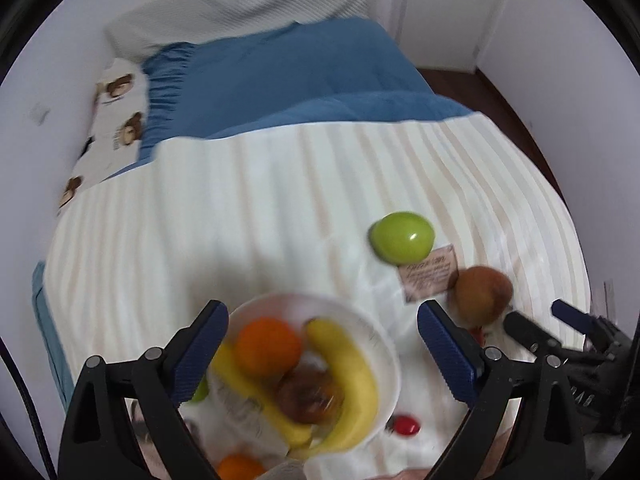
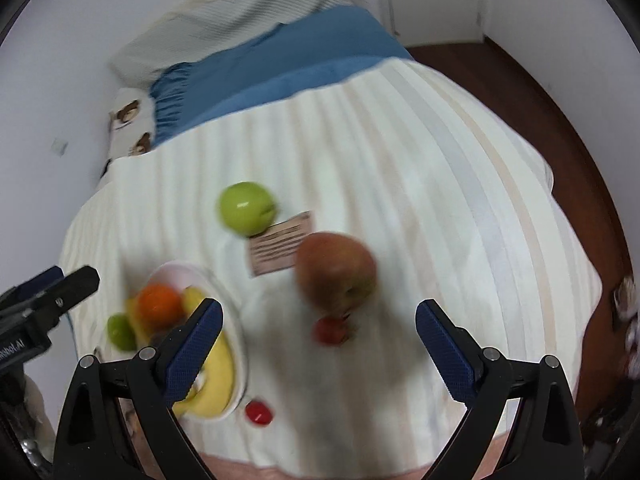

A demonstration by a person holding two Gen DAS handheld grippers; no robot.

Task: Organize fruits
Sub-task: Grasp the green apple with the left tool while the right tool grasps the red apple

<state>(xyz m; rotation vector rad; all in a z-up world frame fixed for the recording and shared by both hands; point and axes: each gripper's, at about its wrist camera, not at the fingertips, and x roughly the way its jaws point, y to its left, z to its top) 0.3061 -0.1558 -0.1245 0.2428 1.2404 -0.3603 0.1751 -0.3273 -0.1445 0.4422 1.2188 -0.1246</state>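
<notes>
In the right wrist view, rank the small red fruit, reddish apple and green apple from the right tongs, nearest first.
1. Small red fruit, between the open right tongs.
2. Reddish apple, just beyond.
3. Green apple, farther, up-left beside the label.

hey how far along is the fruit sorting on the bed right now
Partly done. The white bowl already holds an orange, bananas and a brownish fruit. Nothing is in hand: the left gripper and right gripper are both open and empty. Still loose on the striped blanket: a green apple, a reddish apple and small red fruits.
</notes>
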